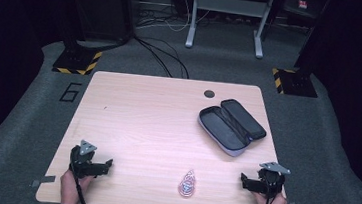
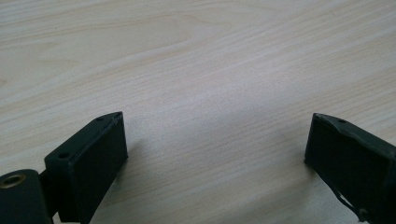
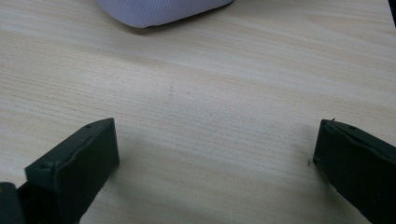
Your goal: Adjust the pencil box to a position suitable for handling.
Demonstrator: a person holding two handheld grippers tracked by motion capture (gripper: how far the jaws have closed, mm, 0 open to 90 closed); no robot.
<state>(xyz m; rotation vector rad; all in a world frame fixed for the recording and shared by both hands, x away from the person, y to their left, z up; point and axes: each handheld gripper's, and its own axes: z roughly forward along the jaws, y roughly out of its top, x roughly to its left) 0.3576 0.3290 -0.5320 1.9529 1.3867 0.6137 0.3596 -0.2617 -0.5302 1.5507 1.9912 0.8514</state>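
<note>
An open grey zip case (image 1: 232, 124) with a dark lining lies at the right of the wooden table (image 1: 142, 113), its lid folded out beside it. A small red and white patterned item (image 1: 187, 184) lies near the front edge, between my hands. My left gripper (image 1: 105, 166) rests at the front left, open, with bare wood (image 2: 215, 140) between its jaws. My right gripper (image 1: 245, 182) rests at the front right, open as well, nothing between its jaws. The case's pale outer shell (image 3: 159, 9) shows at the top of the right gripper view.
A dark round cable hole (image 1: 209, 93) sits in the table near its far edge. Beyond the table, cables (image 1: 163, 55) run over grey carpet, a metal frame's legs (image 1: 227, 21) stand, and two yellow-and-black striped bases (image 1: 77, 61) flank the table.
</note>
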